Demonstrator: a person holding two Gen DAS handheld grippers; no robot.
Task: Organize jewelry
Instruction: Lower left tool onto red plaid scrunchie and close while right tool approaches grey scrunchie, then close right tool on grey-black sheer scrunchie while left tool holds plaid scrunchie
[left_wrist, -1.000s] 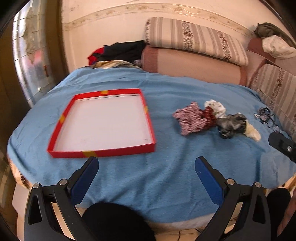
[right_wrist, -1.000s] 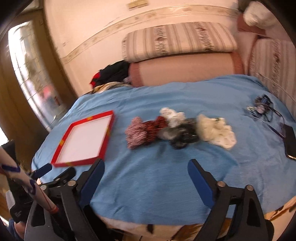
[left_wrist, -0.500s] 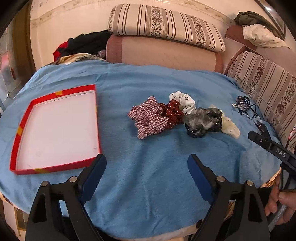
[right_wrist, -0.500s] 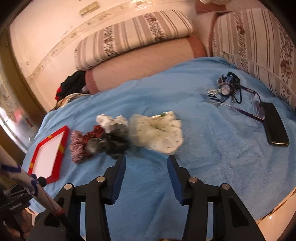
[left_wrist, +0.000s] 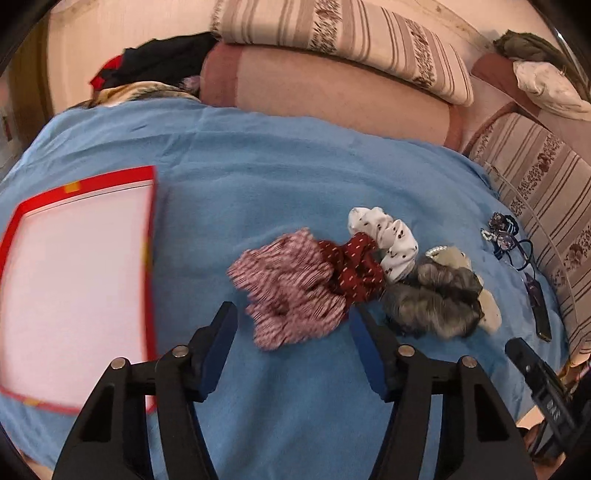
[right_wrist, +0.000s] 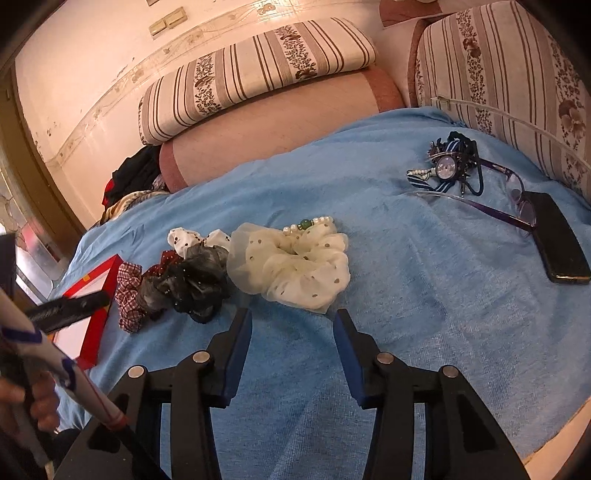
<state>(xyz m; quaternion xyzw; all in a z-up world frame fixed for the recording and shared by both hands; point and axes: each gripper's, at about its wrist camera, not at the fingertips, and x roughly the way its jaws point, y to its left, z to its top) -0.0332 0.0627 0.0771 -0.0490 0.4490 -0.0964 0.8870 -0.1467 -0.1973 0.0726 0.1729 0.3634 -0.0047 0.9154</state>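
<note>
Left gripper (left_wrist: 291, 325), jaws just closing and empty: centre on the plaid scrunchie (left_wrist: 291, 286) before clamping. Right gripper (right_wrist: 291, 325), part-open and empty: approach the cream scrunchie (right_wrist: 295, 264) on the bed (right_wrist: 406, 277).

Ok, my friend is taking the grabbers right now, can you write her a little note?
Left gripper: open, jaws just been closing, nothing gripped, at the checked scrunchie.
Right gripper: open, empty, just short of the cream scrunchie.
Things: scrunchies piled on the blue blanket; hair ties farther right; red tray on the left holds nothing.
Done: nothing.
Left: move everything into the tray.
</note>
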